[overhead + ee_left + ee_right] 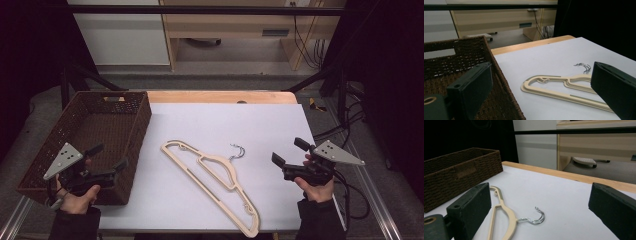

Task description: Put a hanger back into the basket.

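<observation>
Both claws gaped wide, holding nothing: left claw (pixel 110 159) hovered over wicker basket (pixel 131 102), right claw (pixel 289 152) beside beige hanger (pixel 215 180) flat on tabletop (pixel 265 120).

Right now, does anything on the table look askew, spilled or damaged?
Nothing stands out. The beige hanger lies flat and diagonal on the white tabletop, looking intact, beside the brown basket. Both grippers, left and right, are open and apart from it.
</observation>
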`<act>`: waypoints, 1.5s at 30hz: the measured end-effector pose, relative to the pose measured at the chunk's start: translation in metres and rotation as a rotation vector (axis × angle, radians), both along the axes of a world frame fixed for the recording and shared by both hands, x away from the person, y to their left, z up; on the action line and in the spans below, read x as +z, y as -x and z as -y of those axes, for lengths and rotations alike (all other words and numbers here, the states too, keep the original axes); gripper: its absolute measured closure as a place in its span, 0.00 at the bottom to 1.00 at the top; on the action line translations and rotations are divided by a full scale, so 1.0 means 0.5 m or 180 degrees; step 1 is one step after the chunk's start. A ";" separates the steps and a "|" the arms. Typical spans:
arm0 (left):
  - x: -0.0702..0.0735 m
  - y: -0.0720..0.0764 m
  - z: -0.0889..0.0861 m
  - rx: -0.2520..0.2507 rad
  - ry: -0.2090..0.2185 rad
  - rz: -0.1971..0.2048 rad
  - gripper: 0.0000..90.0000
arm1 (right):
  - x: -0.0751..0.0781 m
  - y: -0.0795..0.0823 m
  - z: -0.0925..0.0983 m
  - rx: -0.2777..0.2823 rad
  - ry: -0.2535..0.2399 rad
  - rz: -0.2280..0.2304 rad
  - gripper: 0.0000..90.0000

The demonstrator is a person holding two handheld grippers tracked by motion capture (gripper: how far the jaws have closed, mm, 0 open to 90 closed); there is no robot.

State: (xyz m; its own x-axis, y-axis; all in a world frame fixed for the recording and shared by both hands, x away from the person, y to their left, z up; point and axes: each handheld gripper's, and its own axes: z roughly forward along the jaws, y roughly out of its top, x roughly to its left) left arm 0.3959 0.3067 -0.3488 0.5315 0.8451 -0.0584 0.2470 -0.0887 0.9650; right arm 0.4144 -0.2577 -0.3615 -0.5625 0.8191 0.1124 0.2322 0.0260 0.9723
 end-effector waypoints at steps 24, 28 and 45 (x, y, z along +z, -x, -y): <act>0.006 -0.057 0.163 -0.0374 -0.0216 -0.0182 0.07 | -0.026 -0.005 -0.059 0.0216 0.0246 -0.0216 0.06; 0.002 -0.084 0.207 -0.0468 -0.0301 -0.0270 0.08 | -0.042 0.004 -0.064 0.0263 0.0261 -0.0295 0.06; -0.045 -0.177 0.382 -0.0867 -0.0490 -0.0606 0.13 | -0.065 0.014 -0.086 0.0352 0.0421 -0.0411 0.06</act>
